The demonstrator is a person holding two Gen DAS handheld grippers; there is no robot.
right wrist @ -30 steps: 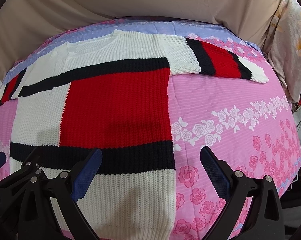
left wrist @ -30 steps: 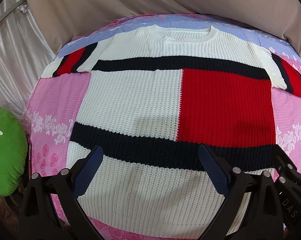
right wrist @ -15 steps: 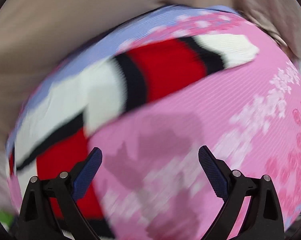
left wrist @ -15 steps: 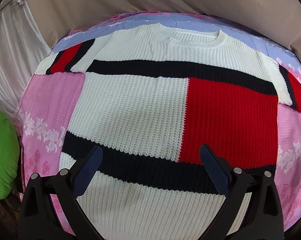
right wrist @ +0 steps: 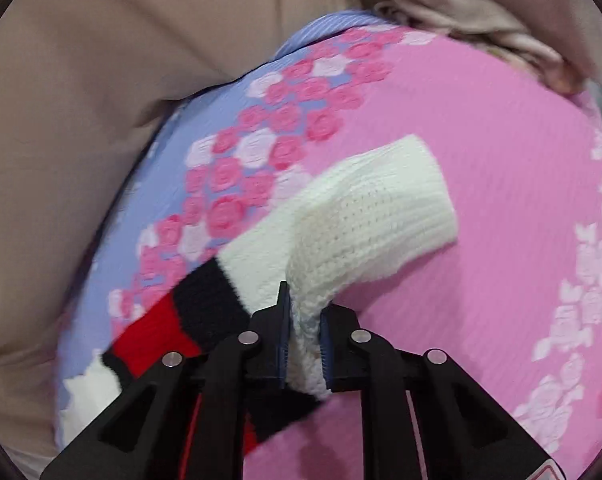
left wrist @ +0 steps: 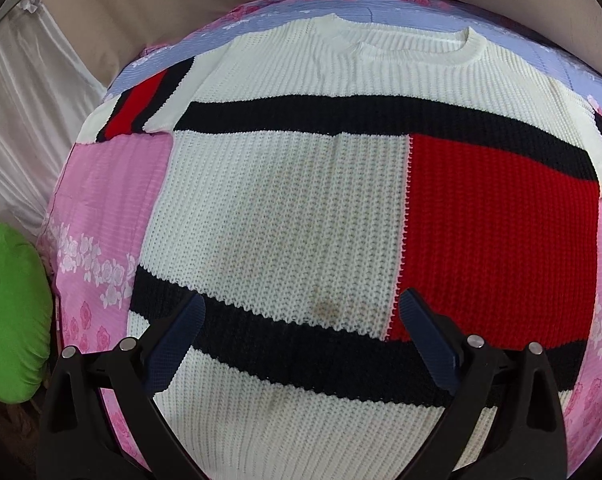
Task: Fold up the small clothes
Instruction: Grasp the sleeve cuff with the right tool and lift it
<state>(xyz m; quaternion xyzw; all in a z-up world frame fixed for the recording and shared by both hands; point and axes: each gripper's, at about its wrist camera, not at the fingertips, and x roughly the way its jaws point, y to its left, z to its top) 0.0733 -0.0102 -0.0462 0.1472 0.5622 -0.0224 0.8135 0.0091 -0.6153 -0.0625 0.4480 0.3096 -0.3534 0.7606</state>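
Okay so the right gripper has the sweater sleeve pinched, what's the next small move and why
Probably lift the sleeve and carry it inward over the sweater body. The right gripper is shut on its white cuff end, the body lies flat on the bedsheet, and the left gripper hovers open, gripping nothing.

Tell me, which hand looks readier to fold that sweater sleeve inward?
Probably the right. The right gripper has its jaws shut on the white cuff of the sleeve. The left gripper hangs open over the sweater, holding nothing.

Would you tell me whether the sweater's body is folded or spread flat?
Spread flat: the sweater lies open on the bedsheet, neckline to hem visible.
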